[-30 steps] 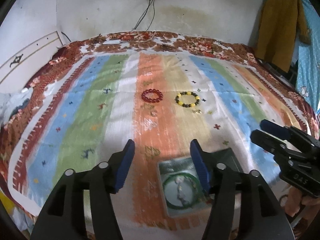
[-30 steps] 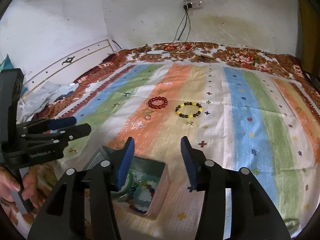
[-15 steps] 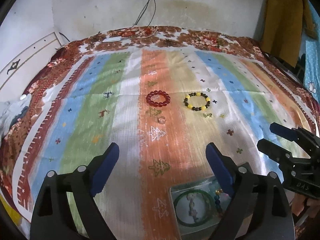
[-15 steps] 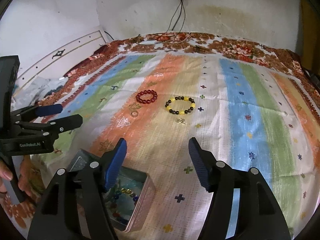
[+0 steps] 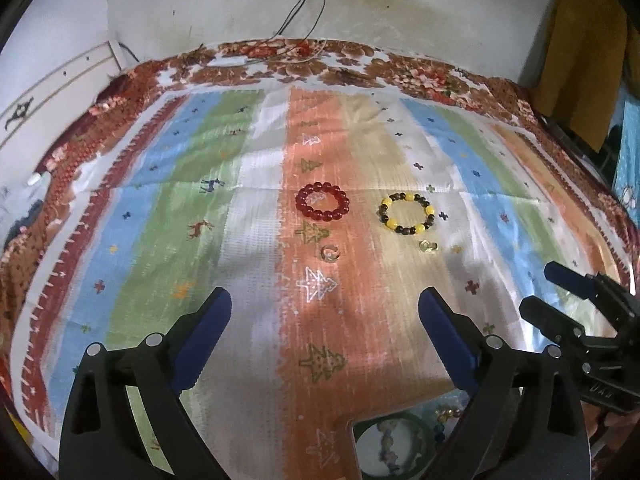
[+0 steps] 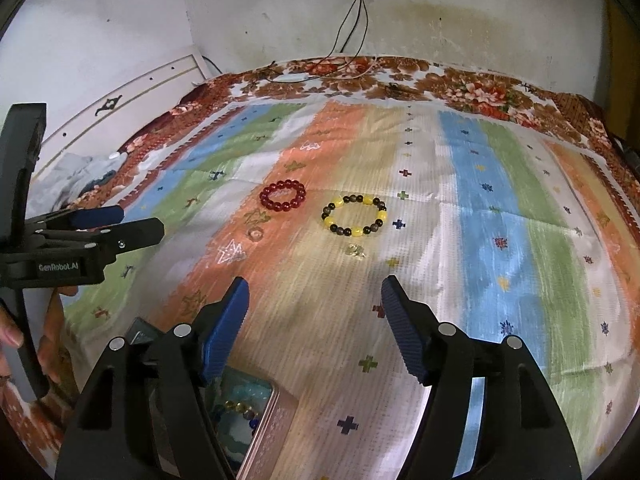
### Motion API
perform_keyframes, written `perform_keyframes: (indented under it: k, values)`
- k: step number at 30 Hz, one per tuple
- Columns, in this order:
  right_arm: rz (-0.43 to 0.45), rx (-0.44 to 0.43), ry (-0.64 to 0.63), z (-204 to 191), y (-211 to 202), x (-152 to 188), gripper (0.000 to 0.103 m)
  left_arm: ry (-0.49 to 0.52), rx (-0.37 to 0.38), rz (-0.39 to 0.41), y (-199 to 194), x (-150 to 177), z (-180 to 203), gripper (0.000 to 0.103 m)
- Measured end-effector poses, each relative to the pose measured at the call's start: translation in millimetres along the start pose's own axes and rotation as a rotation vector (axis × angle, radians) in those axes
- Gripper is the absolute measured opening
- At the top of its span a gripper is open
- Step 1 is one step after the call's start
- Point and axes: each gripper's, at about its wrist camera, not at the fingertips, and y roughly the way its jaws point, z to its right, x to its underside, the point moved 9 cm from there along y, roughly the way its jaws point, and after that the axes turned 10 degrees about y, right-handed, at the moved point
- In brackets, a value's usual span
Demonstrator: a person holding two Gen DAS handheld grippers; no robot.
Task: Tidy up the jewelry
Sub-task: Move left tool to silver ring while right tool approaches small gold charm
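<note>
Both my left fingers (image 5: 325, 312) and right fingers (image 6: 315, 300) spread empty above the bed (image 5: 248, 208); red bracelet (image 5: 322, 202) and yellow bracelet (image 5: 406, 213) lie ahead. Beads may roll from a shallow pinch.

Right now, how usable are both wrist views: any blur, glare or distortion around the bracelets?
Left wrist view: red bracelet and yellow-and-black bracelet fairly sharp; bedspread smeared toward the left edge; fisheye bends the bed's far edge.
Right wrist view: bracelets readable, small clear ring soft; sheen on the bedspread near the gripper.
</note>
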Motion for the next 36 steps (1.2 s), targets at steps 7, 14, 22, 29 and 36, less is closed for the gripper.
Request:
perform_keyframes:
  k: [7,14,22,29,36]
  values:
    - [-0.006,-0.008,0.005,2.7,7.3,-7.4,0.068,-0.021,0.006,-0.027,17.0,-8.1,-8.1,0.093]
    - [-0.021,0.005,0.006,6.2,19.8,-13.9,0.068,-0.010,0.014,-0.043,29.9,-14.9,-7.9,0.094]
    - [-0.042,0.014,0.002,8.1,36.0,-20.1,0.068,0.015,0.016,-0.062,42.6,-19.8,-6.5,0.094]
    - [-0.052,0.039,0.017,17.2,50.0,-26.6,0.068,0.038,0.007,-0.089,60.5,-25.5,-8.4,0.094]
    - [-0.092,0.050,0.031,24.5,66.7,-26.7,0.068,0.038,0.016,-0.126,79.0,-28.9,-9.5,0.094]
